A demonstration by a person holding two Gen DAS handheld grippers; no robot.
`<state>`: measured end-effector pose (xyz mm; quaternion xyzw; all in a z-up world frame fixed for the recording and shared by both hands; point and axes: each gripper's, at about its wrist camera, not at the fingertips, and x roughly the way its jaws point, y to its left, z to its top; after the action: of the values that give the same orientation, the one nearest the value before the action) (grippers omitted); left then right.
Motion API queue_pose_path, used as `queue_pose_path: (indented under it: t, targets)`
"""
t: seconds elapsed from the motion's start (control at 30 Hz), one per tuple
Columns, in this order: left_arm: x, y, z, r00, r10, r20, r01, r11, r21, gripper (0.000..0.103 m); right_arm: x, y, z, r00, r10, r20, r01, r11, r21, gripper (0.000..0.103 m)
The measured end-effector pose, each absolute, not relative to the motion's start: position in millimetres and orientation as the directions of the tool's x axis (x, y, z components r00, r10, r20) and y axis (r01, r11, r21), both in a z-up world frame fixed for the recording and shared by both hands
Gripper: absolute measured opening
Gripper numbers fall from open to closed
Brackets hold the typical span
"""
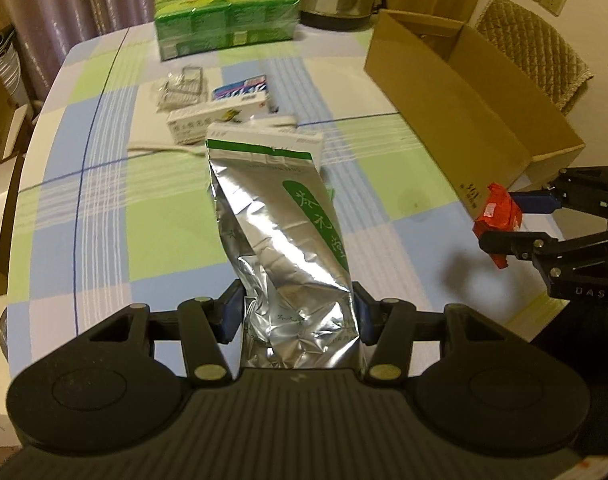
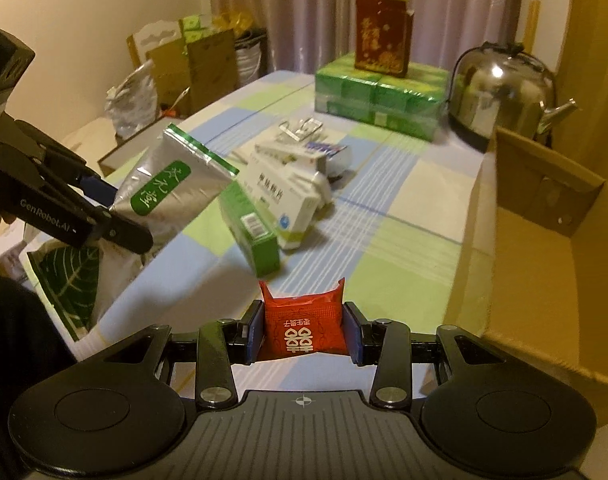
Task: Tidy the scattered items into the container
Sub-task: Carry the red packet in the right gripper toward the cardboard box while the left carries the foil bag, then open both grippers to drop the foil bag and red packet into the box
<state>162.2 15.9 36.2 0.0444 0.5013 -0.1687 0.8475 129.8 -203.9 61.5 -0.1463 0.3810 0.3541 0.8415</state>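
Note:
My left gripper (image 1: pixel 297 312) is shut on the lower end of a silver foil pouch (image 1: pixel 279 216) with a green label, held clear above the table; the pouch (image 2: pixel 171 188) and left gripper (image 2: pixel 119 220) also show at the left of the right wrist view. My right gripper (image 2: pixel 304 330) is shut on a small red packet (image 2: pixel 301 322), seen too at the right edge of the left wrist view as the red packet (image 1: pixel 498 216). The open cardboard box (image 1: pixel 456 92) stands at the right; its wall (image 2: pixel 544 264) is close beside the right gripper. White medicine boxes (image 2: pixel 283 200) and a green box (image 2: pixel 249 228) lie on the table.
A checked cloth (image 1: pixel 163 216) covers the table. At the back stand a pack of green cartons (image 1: pixel 223 20) with a red box (image 2: pixel 382 32) on top and a steel kettle (image 2: pixel 504 92). Clear wrappers (image 1: pixel 181 88) lie mid-table. A padded chair (image 1: pixel 532 48) is behind the box.

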Motion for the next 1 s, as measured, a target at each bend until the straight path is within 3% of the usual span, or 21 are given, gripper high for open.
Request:
queue_pose_path:
  t: [0.57,1.0]
  targets:
    - [219.2,-86.3,91.6,0.453,-0.356,-0.817,0.473,0.873,-0.118,0.048,185.2,-275.7,119.1,0.608,0.42,-0.674,-0.567,0.824,0.003,0.038]
    - [288.1,-200.8,100.6,0.367,-0.509,-0.779,0.519,0.807,-0.282,0.048,240.5,-366.0,112.2,0.672,0.291,-0.681,-0.399,0.917,-0.002,0.038]
